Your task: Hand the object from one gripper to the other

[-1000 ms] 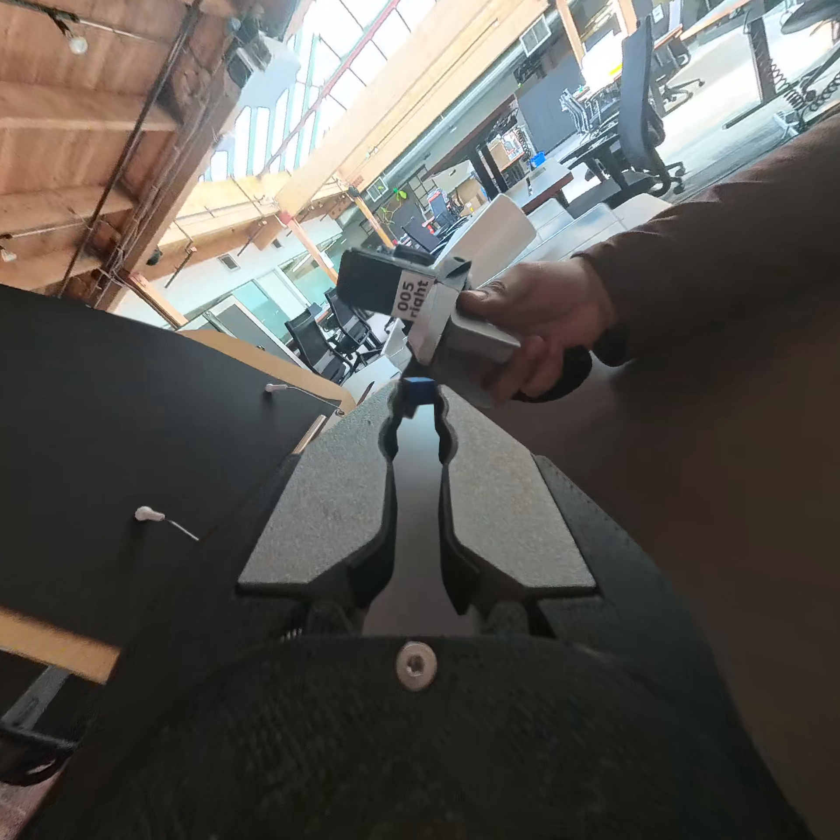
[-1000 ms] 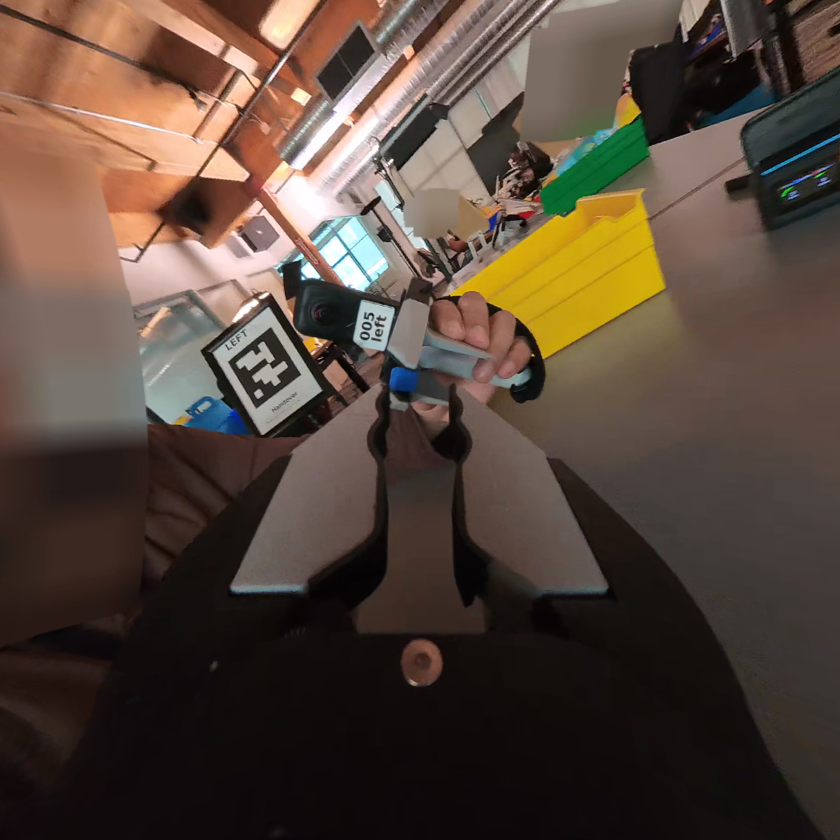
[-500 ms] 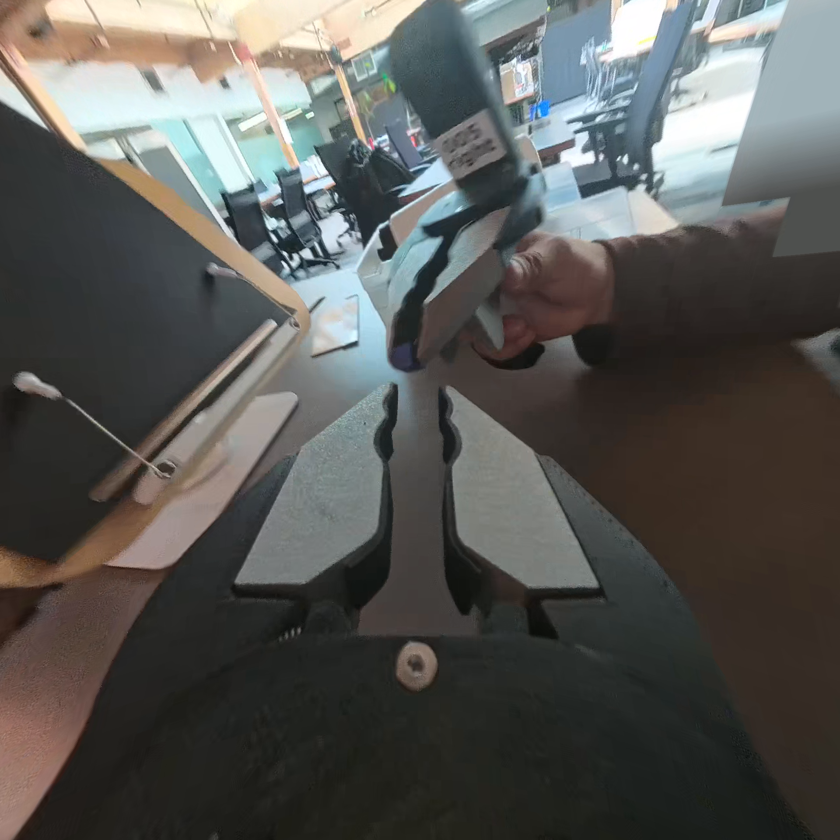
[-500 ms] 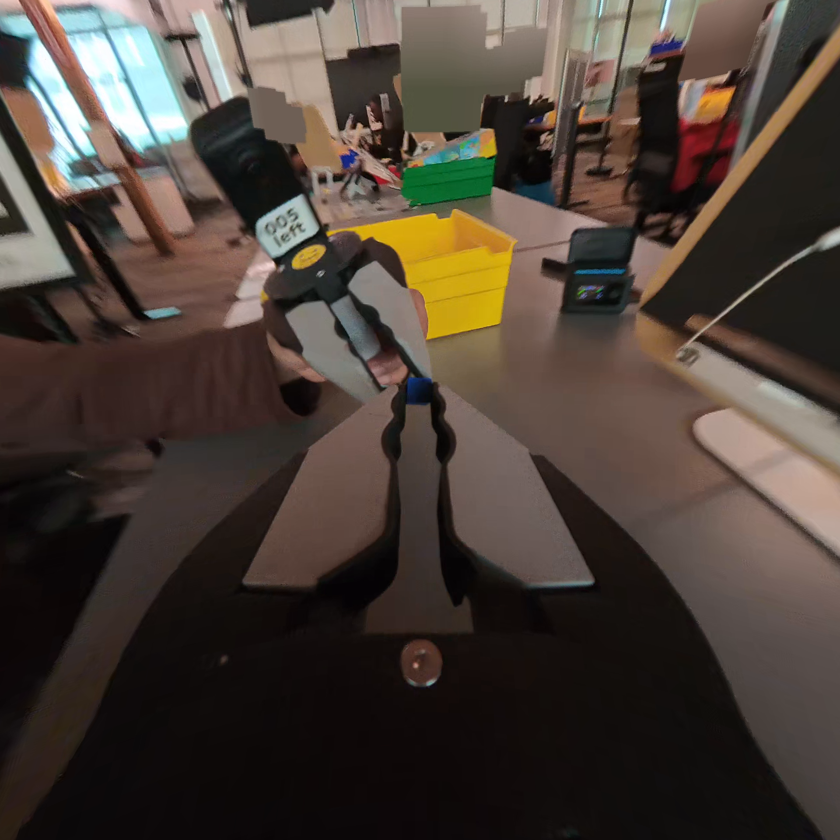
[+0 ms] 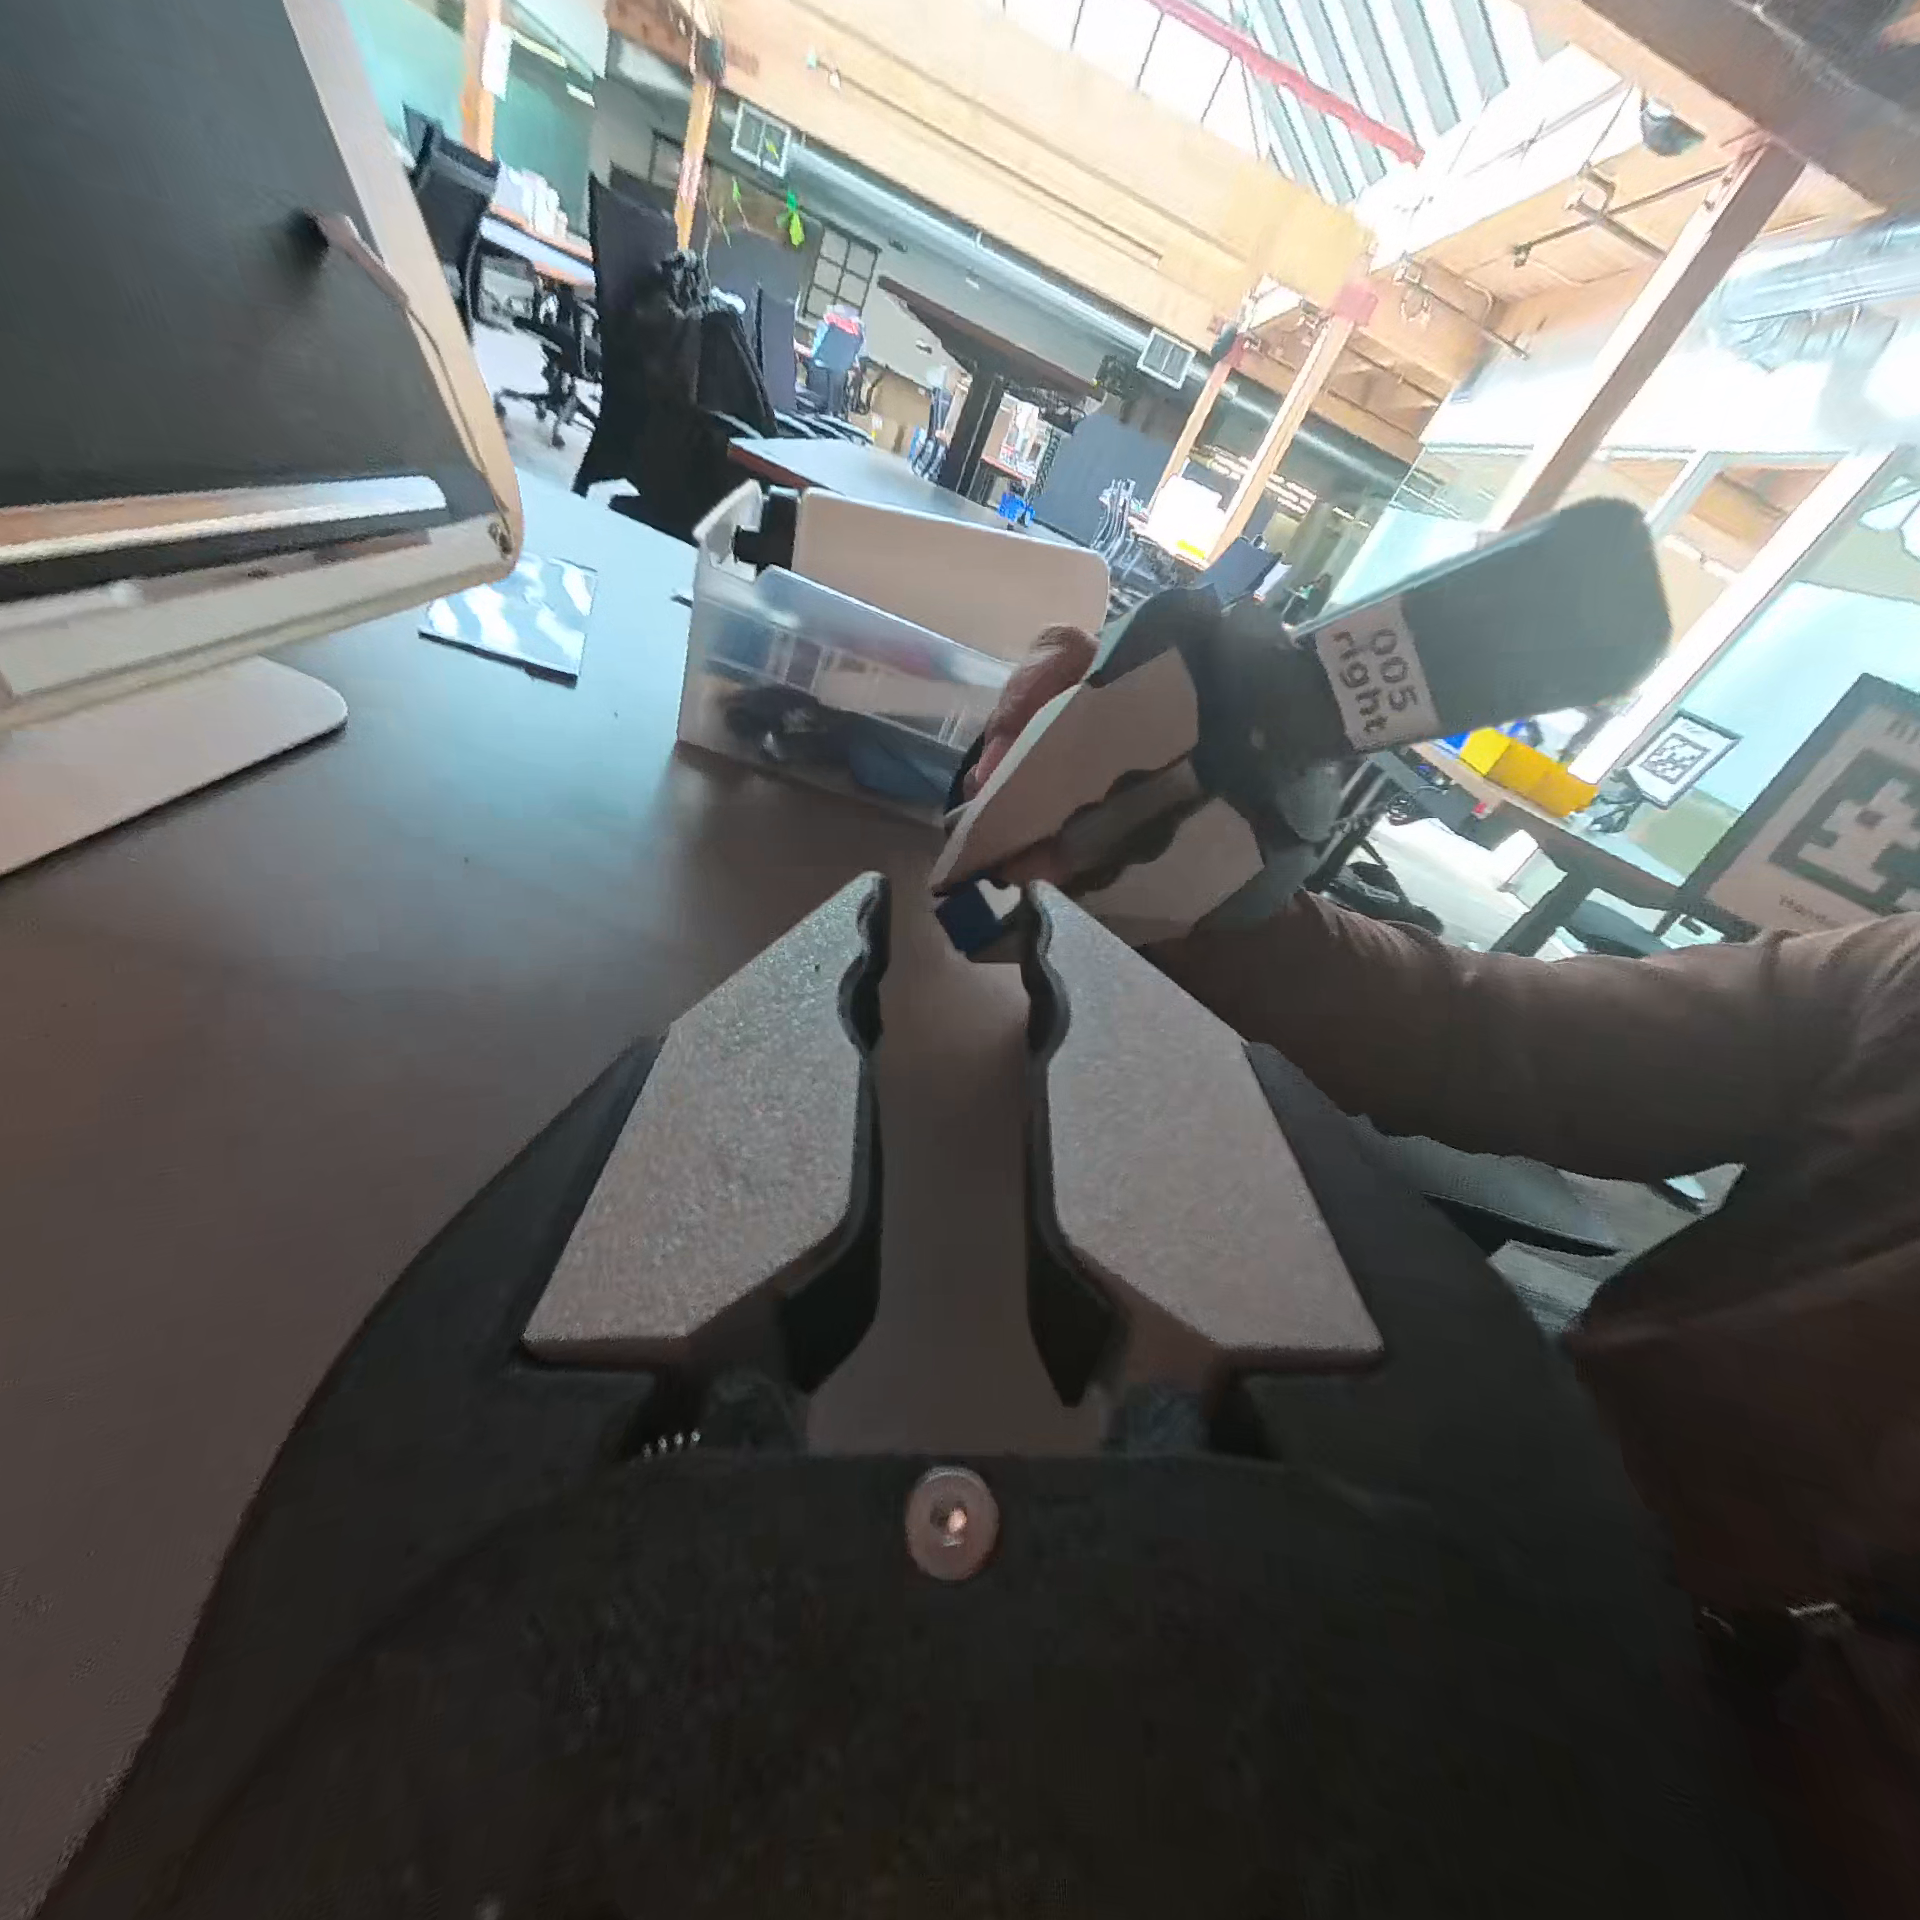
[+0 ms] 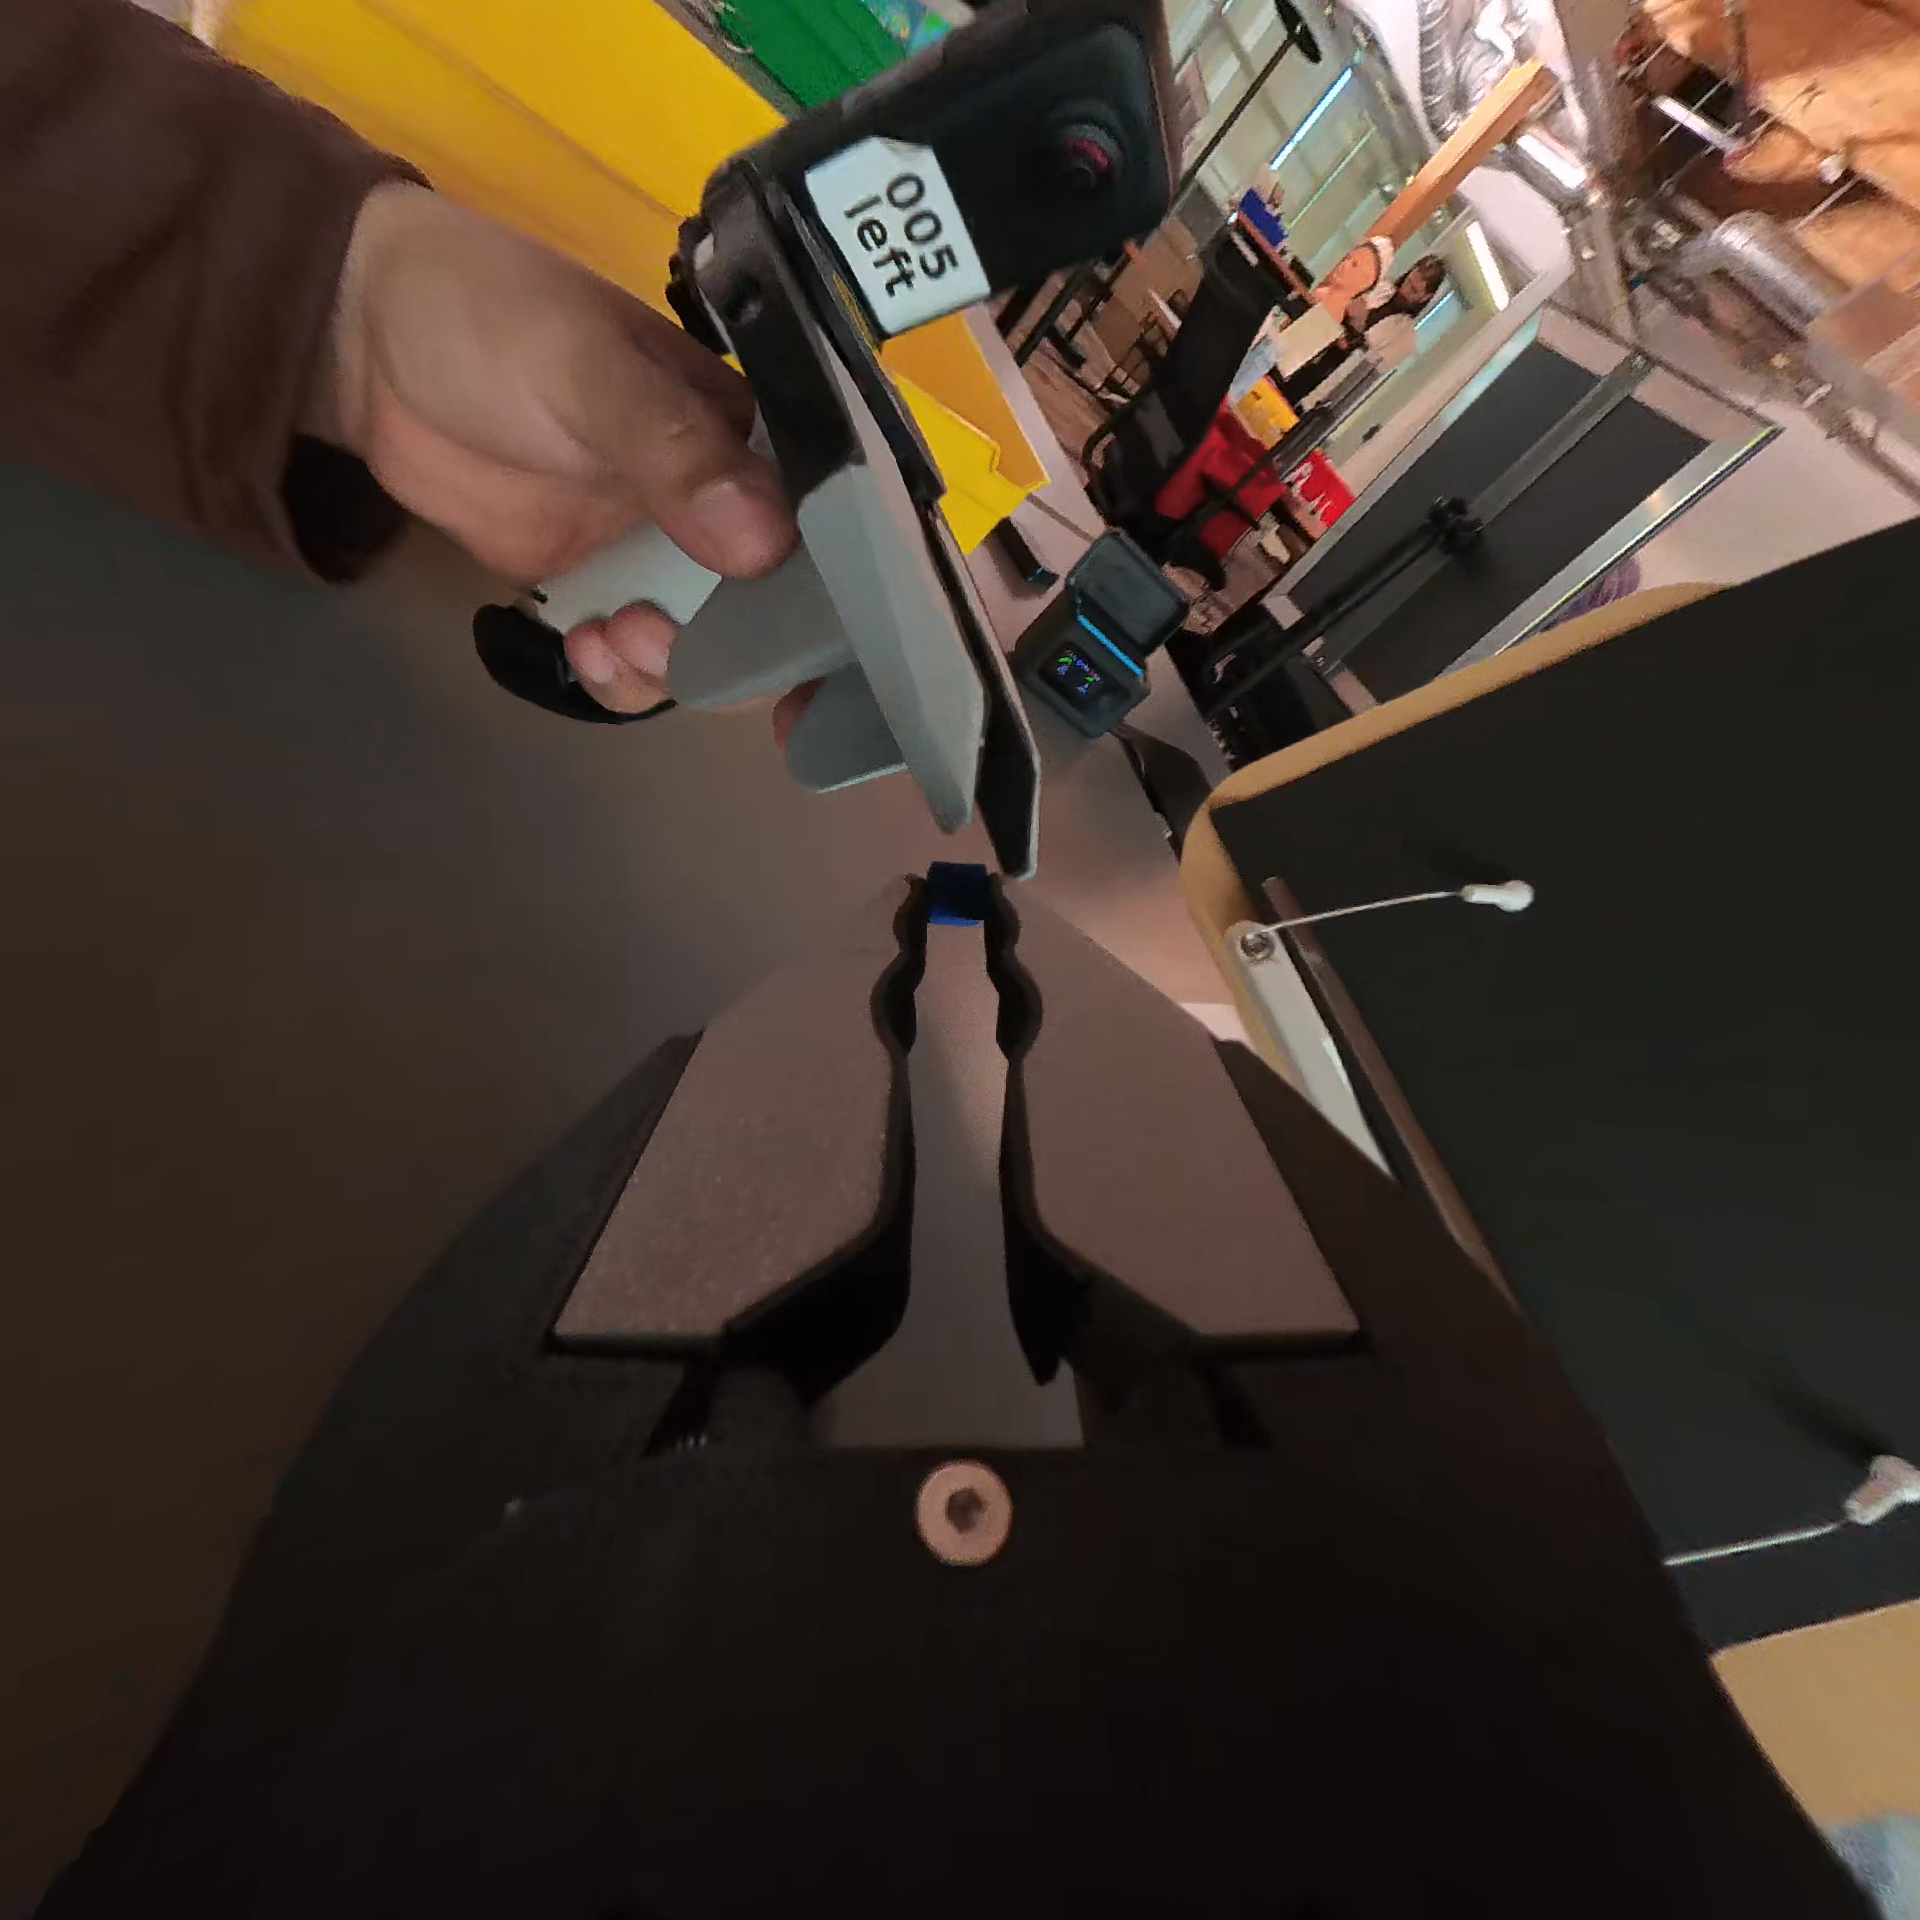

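A small blue block (image 6: pixel 956 896) is pinched at the tips of my right gripper (image 6: pixel 956 904), which is shut on it above the dark table (image 6: pixel 260 935). In the left wrist view the block (image 5: pixel 968 923) sits at the tips of the right gripper (image 5: pixel 961 899), just inside the gap of my left gripper (image 5: pixel 956 914). My left gripper is open and empty. Its jaws stand apart on either side of the block without clamping it. In the right wrist view the left gripper (image 6: pixel 992 842) hangs just above the block, held by a hand (image 6: pixel 540 416).
A monitor (image 5: pixel 208 260) on a stand is at the left of the table (image 5: pixel 312 935). A clear plastic box (image 5: pixel 831 686) stands behind the grippers. A yellow bin (image 6: pixel 520 114), a small device with a lit screen (image 6: pixel 1091 655) and a black wood-edged board (image 6: pixel 1558 987) are nearby. My two grippers' fingertips are within a few centimetres of each other.
The right gripper closed on the block and the left gripper let it go. They drew apart, then came together again, and the block is now back between the left fingertips.
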A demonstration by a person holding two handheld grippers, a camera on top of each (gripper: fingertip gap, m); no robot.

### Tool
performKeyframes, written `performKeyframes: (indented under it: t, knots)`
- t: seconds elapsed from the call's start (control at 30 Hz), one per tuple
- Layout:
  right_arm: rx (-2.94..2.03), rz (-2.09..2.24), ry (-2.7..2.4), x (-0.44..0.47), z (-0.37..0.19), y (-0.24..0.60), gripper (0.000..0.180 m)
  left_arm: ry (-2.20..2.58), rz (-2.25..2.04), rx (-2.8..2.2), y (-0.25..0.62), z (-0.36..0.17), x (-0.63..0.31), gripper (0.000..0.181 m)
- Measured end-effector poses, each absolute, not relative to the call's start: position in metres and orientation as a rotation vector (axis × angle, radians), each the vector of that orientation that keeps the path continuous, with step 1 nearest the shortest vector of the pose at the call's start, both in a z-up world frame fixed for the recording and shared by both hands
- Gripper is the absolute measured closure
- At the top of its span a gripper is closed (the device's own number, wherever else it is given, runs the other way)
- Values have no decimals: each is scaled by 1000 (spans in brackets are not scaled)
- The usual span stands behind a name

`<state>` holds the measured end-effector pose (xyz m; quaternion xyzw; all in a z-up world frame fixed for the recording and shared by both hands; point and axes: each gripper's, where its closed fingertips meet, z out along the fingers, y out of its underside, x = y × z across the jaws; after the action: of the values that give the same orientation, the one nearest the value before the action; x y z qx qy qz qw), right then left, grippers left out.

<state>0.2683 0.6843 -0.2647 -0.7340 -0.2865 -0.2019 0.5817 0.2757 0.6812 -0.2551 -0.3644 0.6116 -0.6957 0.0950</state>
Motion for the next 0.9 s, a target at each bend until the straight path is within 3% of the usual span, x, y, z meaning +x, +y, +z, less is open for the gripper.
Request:
performKeyframes:
  t: [0.5,0.9]
  knots:
    - [-1724,-734,-686,273,-271,691,172,1881,-1958,-1148,681,-270,278,173]
    - [-1661,747,-66,279,-242,671,161,1676,-1354,-322,673,-233,264,173]
